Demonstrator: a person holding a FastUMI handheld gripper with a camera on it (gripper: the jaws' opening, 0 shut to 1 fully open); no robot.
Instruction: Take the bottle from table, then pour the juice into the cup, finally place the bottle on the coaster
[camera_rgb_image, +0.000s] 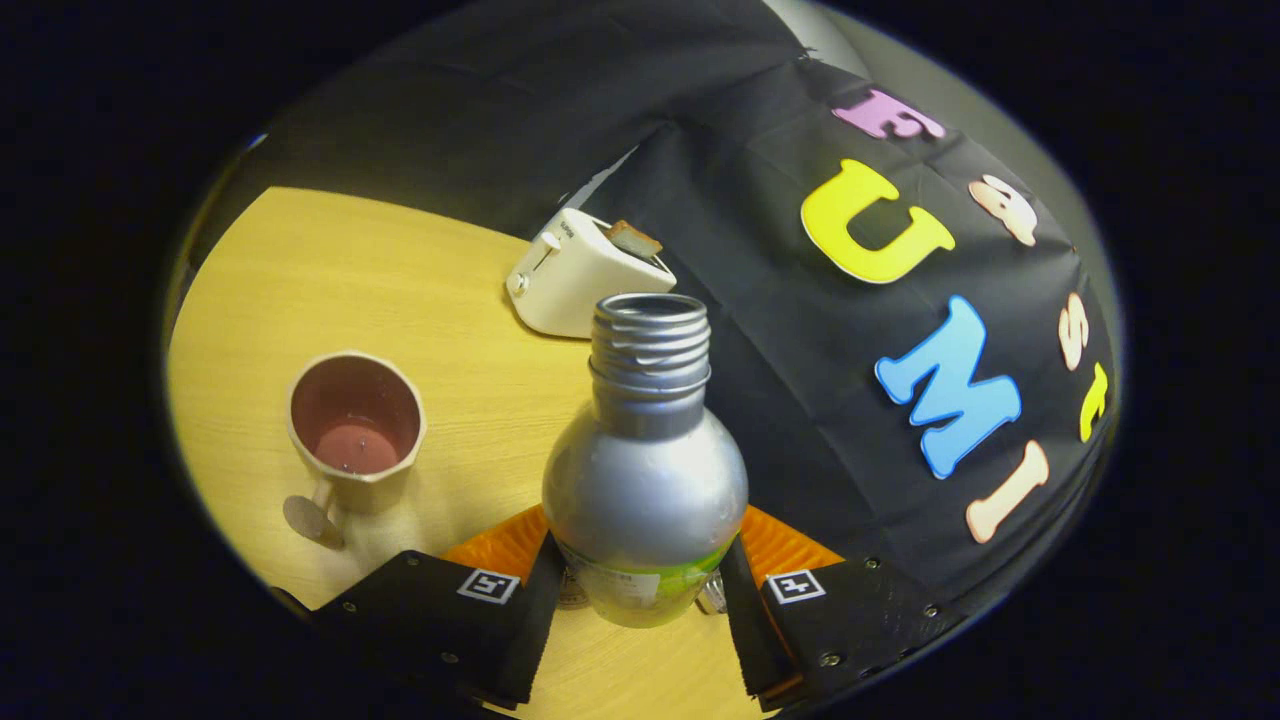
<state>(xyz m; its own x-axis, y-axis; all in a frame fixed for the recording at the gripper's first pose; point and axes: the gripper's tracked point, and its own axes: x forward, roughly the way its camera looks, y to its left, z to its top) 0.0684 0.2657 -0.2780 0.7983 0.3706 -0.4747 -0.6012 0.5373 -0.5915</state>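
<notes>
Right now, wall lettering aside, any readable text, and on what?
On the bottle, gripped between the claw fingers: label print too blurred to read.
On the toaster: mark too small to read.
On the claw's tags: square patterns, no words.
On the cup: none.

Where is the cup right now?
In the gripper view the cup stands upright on the wooden table, ahead and left of the fingers, apart from the bottle held between them.
</notes>
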